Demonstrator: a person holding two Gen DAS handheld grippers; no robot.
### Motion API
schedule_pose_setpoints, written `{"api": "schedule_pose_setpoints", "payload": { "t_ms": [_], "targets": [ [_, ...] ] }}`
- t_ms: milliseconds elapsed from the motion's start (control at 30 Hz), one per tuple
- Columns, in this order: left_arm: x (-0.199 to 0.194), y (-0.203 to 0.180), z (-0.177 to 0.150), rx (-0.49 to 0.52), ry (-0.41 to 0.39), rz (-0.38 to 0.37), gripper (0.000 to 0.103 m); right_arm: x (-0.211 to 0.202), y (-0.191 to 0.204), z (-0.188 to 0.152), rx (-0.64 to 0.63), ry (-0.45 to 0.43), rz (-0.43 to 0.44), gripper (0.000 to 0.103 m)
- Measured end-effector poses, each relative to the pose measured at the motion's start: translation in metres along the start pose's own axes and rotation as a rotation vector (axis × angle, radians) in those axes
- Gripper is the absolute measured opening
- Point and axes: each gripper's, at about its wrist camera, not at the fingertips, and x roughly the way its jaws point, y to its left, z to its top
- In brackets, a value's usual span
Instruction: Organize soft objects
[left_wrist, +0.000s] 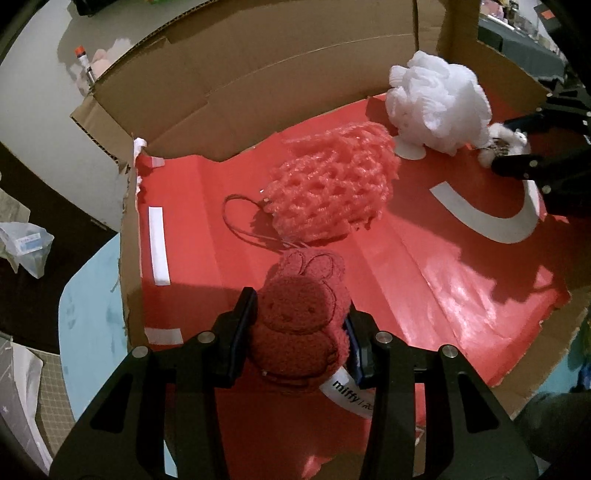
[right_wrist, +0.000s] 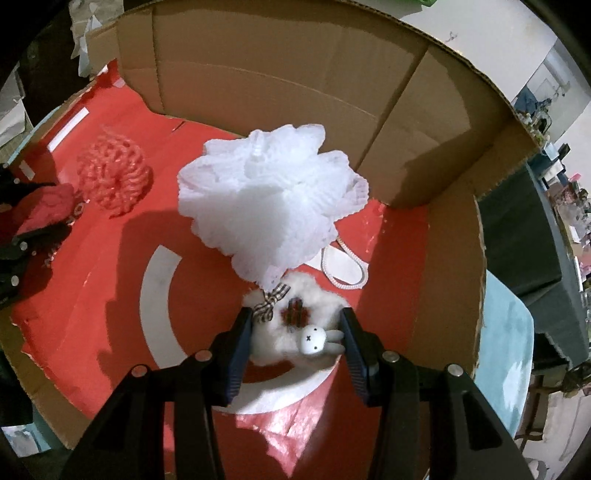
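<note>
My left gripper (left_wrist: 301, 325) is shut on a dark red plush bunny (left_wrist: 299, 325) with a white "miffy" label, just above the red box floor (left_wrist: 207, 258). My right gripper (right_wrist: 295, 328) is shut on a white fluffy bunny toy (right_wrist: 295, 332) with a checked ribbon, low over the floor. A white mesh bath pouf (right_wrist: 266, 206) sits just beyond it, touching the toy. A pink mesh pouf (left_wrist: 332, 184) with a cord loop lies mid-floor, beyond the red bunny. The right gripper also shows in the left wrist view (left_wrist: 517, 147), and the left in the right wrist view (right_wrist: 33, 221).
A large open cardboard box (right_wrist: 280, 74) with a red-and-white floor surrounds everything; its brown walls rise at the back and right. A light blue table (left_wrist: 92, 314) lies under it. Clear plastic bags (left_wrist: 26, 243) sit off to the left.
</note>
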Motion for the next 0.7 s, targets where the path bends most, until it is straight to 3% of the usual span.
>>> {"api": "schedule_pose_setpoints", "payload": {
  "t_ms": [467, 600, 700],
  "targets": [
    [0.005, 0.000, 0.005, -0.017, -0.014, 0.001, 0.043, 0.004, -0.003, 0.006, -0.007, 0.009, 0.000, 0.050],
    [0.009, 0.002, 0.006, -0.015, -0.023, -0.007, 0.057, 0.004, -0.002, 0.004, -0.011, 0.008, 0.003, 0.051],
    [-0.001, -0.004, 0.004, -0.018, -0.040, -0.014, 0.057, 0.006, -0.001, 0.003, -0.015, 0.008, -0.002, 0.052]
  ]
}}
